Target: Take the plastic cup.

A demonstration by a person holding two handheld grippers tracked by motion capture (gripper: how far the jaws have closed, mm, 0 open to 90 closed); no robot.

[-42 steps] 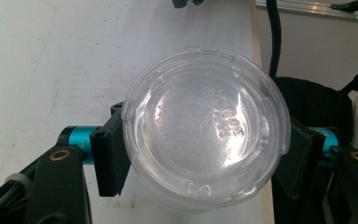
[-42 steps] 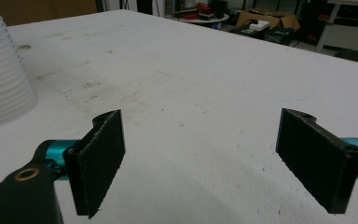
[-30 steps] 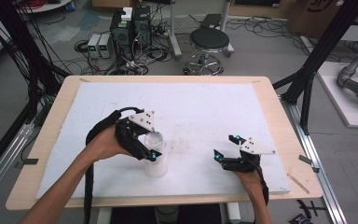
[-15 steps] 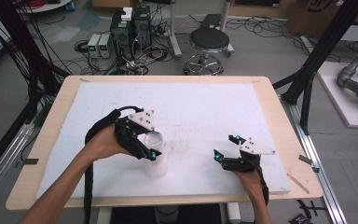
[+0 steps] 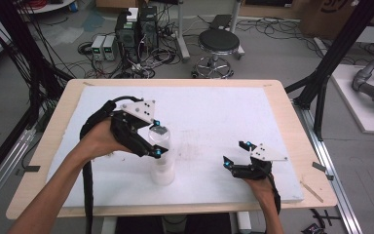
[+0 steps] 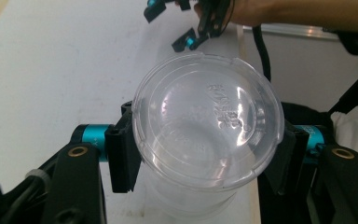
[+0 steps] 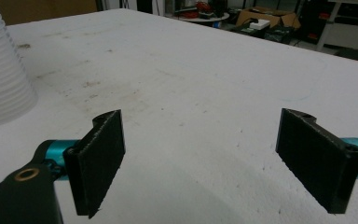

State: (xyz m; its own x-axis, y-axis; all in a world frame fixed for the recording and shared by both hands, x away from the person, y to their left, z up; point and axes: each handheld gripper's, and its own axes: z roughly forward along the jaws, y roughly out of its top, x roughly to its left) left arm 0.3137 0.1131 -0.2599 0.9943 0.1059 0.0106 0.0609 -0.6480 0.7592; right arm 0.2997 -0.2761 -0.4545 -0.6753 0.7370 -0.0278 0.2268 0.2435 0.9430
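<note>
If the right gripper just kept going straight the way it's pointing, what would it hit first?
Probably nothing soon. The right gripper, jaws open, points across the bare white table. The cup stack stands off to the left of that line, so the way looks free up to the table's far edge.

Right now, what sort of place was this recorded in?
Most likely a robotics or engineering lab: a test table stands inside a black frame, with electronics boxes, loose cables and a stool on the floor behind.
</note>
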